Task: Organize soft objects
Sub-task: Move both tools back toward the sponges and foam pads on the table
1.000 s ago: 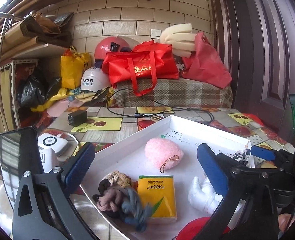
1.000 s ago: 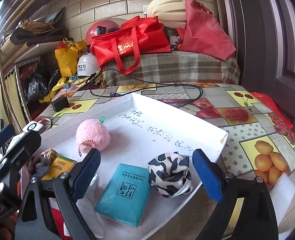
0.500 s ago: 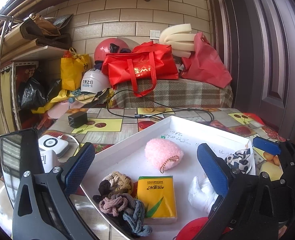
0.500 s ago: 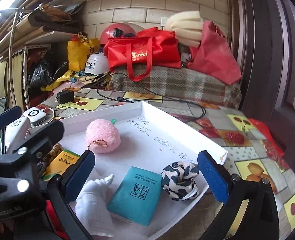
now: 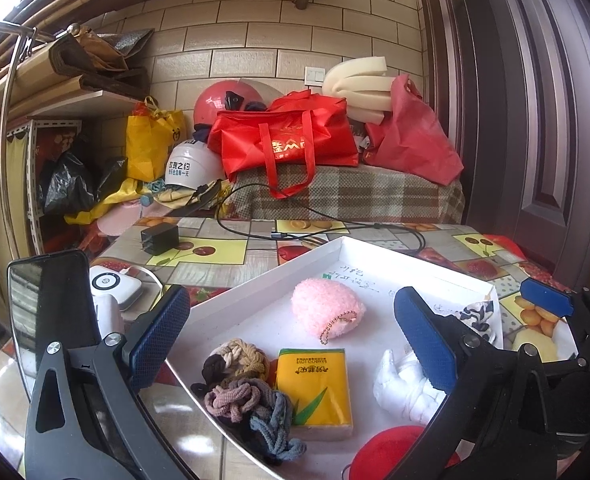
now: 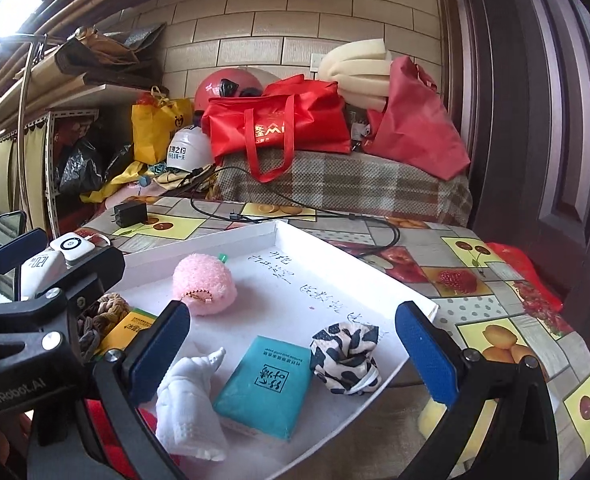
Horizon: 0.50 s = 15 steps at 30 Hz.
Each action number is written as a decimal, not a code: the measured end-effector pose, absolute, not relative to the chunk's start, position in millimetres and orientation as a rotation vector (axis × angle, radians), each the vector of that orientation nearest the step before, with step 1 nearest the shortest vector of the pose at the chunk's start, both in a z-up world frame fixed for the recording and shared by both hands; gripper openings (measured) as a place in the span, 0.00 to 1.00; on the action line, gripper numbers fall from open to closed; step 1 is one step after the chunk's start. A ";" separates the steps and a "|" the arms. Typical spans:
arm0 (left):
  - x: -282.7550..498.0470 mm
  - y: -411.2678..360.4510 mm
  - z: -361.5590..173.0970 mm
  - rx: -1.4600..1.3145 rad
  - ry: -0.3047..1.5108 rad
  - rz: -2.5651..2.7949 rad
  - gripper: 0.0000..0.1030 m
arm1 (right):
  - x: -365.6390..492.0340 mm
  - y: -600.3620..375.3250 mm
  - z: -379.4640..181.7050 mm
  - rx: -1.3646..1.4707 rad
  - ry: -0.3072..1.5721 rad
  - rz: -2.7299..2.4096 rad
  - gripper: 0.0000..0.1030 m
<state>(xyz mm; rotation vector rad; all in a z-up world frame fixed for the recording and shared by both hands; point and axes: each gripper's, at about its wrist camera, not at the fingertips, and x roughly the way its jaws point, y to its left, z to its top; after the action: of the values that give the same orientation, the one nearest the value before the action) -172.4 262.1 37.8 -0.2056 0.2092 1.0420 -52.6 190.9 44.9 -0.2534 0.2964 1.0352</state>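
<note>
Soft objects lie in a shallow white tray [image 6: 411,300] on a table [image 6: 495,280] covered with a fruit-print cloth. A pink pom-pom [image 6: 203,284] with a bead chain sits toward the far left of the tray. A pile of hair ties [image 5: 243,392] lies at the near left corner, with a yellow tissue pack [image 5: 313,390] just to its right. A white towel roll [image 6: 191,404] lies near the front edge, a teal tissue pack [image 6: 265,386] just to its right, and a black-and-white scrunchie [image 6: 345,356] right of that, close to the tray's right rim. A red round item [image 5: 391,452] shows at the near edge in the left wrist view; what it is cannot be told. The left gripper [image 5: 295,344] hovers above the near left part of the tray with its jaws spread wide and nothing between the blue pads [image 5: 159,336]. The right gripper [image 6: 291,352] hovers above the near right part, jaws at full spread, pads clear of the teal pack and scrunchie that appear between them; it grips nothing. On the table beyond the tray lie a black charger [image 5: 159,238] and a black cable [image 6: 295,204]. A white device [image 5: 115,286] and a phone [image 5: 51,312] are left of the tray. Red bags [image 5: 287,140] and helmets [image 5: 231,100] stand at the far wall.
</note>
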 end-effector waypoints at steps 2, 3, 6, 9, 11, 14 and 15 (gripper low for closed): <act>-174.1 257.2 38.1 -0.208 0.207 1.033 1.00 | -53.9 185.9 45.0 -0.250 0.299 1.032 1.00; -174.7 254.2 38.2 -0.208 0.205 1.028 1.00 | -55.8 181.9 45.1 -0.246 0.295 1.031 1.00; -175.6 244.5 37.8 -0.219 0.204 1.000 1.00 | -60.9 173.7 45.9 -0.246 0.279 1.030 1.00; -175.1 237.6 37.1 -0.253 0.211 0.962 1.00 | -64.6 167.7 46.2 -0.246 0.272 1.036 1.00; -176.1 234.3 36.0 -0.298 0.210 0.955 1.00 | -65.5 165.3 46.4 -0.242 0.271 1.037 1.00; -178.3 228.2 36.7 -0.314 0.184 0.892 1.00 | -68.2 158.4 47.5 -0.224 0.251 1.027 1.00; -178.7 224.0 37.9 -0.297 0.171 0.890 1.00 | -69.3 154.9 47.8 -0.216 0.244 1.025 1.00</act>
<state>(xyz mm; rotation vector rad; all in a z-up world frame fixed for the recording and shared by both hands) -178.7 224.0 37.9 -0.2968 0.1706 0.8902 -69.3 154.9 47.8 -0.2156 0.2441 1.0250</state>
